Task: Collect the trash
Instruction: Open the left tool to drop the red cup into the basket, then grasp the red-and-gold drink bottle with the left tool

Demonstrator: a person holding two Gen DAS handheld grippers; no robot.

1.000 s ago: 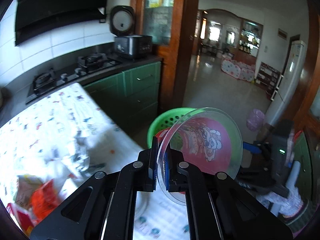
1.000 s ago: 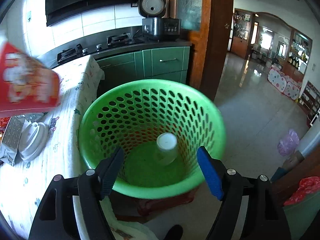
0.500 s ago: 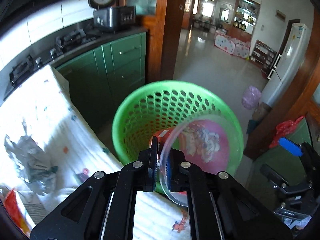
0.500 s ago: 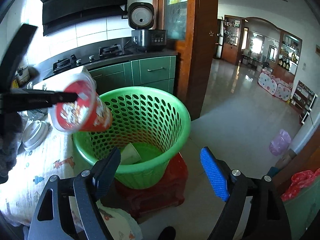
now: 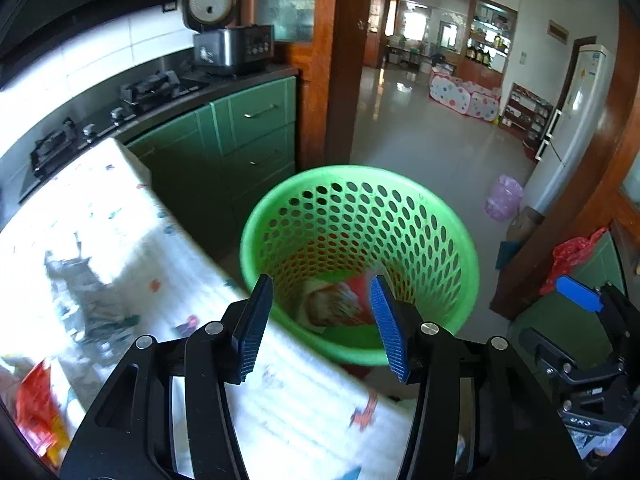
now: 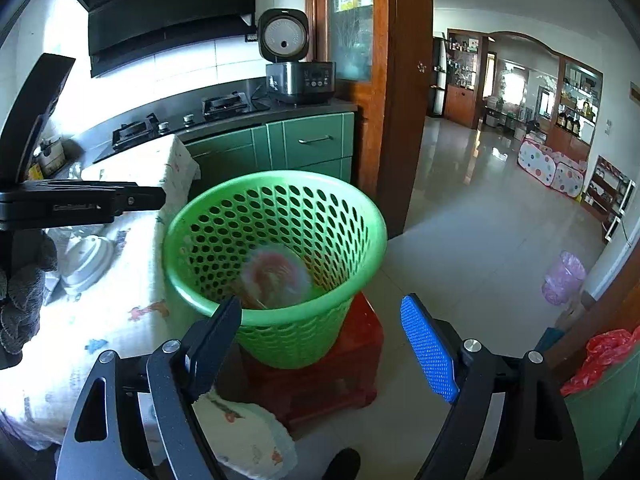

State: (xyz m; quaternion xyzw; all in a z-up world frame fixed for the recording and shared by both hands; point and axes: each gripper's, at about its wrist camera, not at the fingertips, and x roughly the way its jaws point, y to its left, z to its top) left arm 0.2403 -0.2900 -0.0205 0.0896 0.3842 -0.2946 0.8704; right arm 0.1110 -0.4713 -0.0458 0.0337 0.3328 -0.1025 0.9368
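Cup (image 5: 340, 307) now dropped into basket (image 5: 452, 240), left jaws opening, empty

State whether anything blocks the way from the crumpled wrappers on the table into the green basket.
Nothing visible does. The wrappers lie on the table, and the green basket beside its edge stands open-topped, holding only a red cup.

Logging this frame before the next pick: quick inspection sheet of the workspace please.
Surface: table under a white patterned cloth.
Job's things: green basket on a red stool; red cup, blurred, inside the basket.
Clutter: crumpled wrappers and a red packet on the table.
Grippers: left gripper above the basket rim, jaws opening, nothing between them; right gripper open, empty.
Cables: nothing seen.
Surroundings: gas hob, rice cooker, green cabinets, tiled floor.
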